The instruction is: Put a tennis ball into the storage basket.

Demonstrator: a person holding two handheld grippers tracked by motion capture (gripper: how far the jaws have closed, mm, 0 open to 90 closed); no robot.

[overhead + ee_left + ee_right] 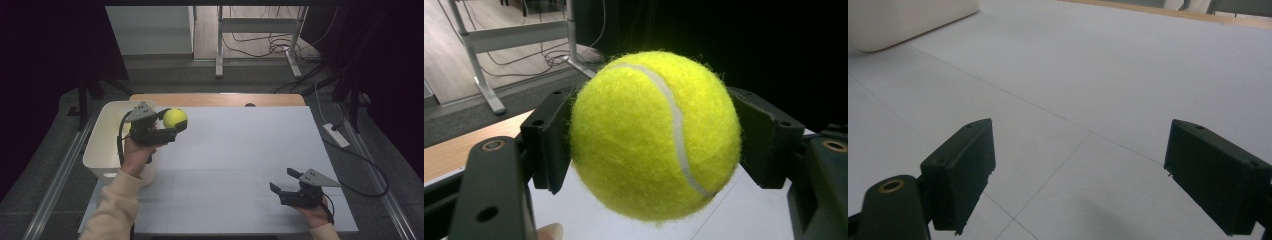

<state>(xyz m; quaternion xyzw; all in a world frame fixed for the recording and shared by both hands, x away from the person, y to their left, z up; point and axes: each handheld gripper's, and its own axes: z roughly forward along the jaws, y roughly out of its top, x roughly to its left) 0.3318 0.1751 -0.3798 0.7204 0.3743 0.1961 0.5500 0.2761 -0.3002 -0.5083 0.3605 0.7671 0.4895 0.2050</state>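
Observation:
A yellow tennis ball hangs above the table's far left part, beside a white bin. My left gripper is shut on the ball. In the left gripper view the ball sits squeezed between both black pads, clear of the white tabletop below. My right gripper rests low near the table's front right corner, open. In the right gripper view its jaws stand wide apart over bare white surface, with nothing between them.
The white bin stands at the table's left edge. The white tabletop has a wooden strip along its far side. Beyond it are metal table legs and cables on the floor. A power strip lies right of the table.

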